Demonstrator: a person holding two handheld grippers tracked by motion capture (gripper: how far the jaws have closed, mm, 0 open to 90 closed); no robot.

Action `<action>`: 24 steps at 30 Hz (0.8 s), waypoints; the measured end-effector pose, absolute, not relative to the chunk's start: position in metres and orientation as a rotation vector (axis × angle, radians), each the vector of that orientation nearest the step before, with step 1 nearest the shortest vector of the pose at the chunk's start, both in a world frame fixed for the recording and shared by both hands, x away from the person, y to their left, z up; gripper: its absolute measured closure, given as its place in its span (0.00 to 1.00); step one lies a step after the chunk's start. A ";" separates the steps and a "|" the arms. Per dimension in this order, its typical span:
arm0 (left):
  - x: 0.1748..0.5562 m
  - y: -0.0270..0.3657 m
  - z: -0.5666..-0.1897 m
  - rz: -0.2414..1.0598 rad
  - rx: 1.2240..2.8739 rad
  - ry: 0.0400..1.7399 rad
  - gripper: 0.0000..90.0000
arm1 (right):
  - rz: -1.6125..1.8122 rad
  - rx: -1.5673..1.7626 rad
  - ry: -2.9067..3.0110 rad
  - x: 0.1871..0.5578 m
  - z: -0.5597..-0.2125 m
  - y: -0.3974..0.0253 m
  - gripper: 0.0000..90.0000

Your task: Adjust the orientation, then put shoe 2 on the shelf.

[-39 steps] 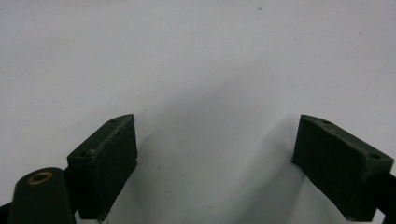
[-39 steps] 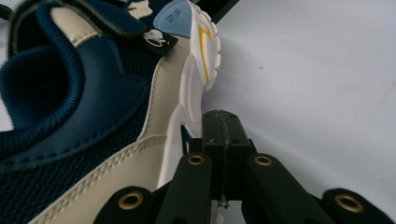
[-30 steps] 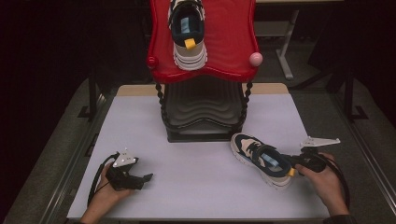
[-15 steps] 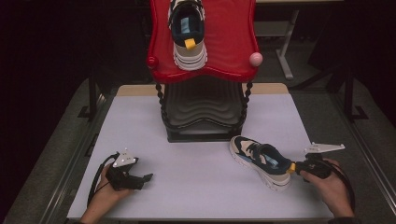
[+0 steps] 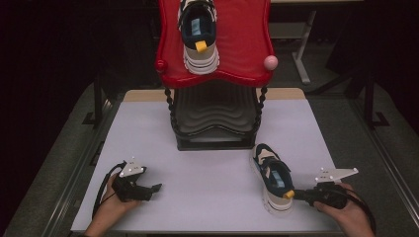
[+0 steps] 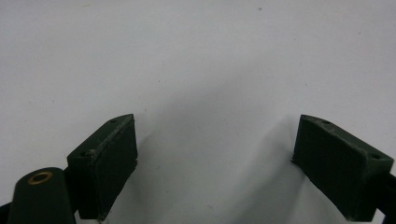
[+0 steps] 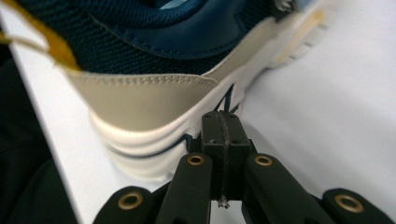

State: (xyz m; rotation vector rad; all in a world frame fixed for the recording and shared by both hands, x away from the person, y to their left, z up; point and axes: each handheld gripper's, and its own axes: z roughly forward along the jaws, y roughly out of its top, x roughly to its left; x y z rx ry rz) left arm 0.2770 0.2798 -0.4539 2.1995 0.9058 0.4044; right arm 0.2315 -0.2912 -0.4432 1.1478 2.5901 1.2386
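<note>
Our right gripper [image 5: 300, 195] has its fingers clenched at the heel of the navy-and-cream mesh sneaker [image 5: 272, 178] on the white worktop [image 5: 207, 168]; our left gripper [image 5: 148, 189] rests with fingers released.

Right gripper [image 7: 223, 122], jaws pressed together, tips at the white heel sole of a navy-and-cream sneaker [image 7: 154, 60] lying tilted on the white table [image 7: 336, 107]; yellow pull tab [image 7: 44, 39] at upper left.

One shoe [image 5: 199, 34] atop the rack [image 5: 214, 111] behind, another shoe [image 5: 272, 177] on the table [image 5: 207, 168], front right.
</note>
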 end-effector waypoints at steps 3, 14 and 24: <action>0.277 0.280 -0.454 0.404 2.200 0.906 0.14 | 1.254 1.150 2.558 0.232 -0.441 -0.294 0.98; 0.277 0.280 -0.454 0.404 2.200 0.906 0.14 | 1.341 1.240 2.378 0.245 -0.428 -0.319 0.78; 0.277 0.280 -0.454 0.403 2.200 0.907 0.14 | 1.500 1.201 2.291 0.262 -0.401 -0.316 0.64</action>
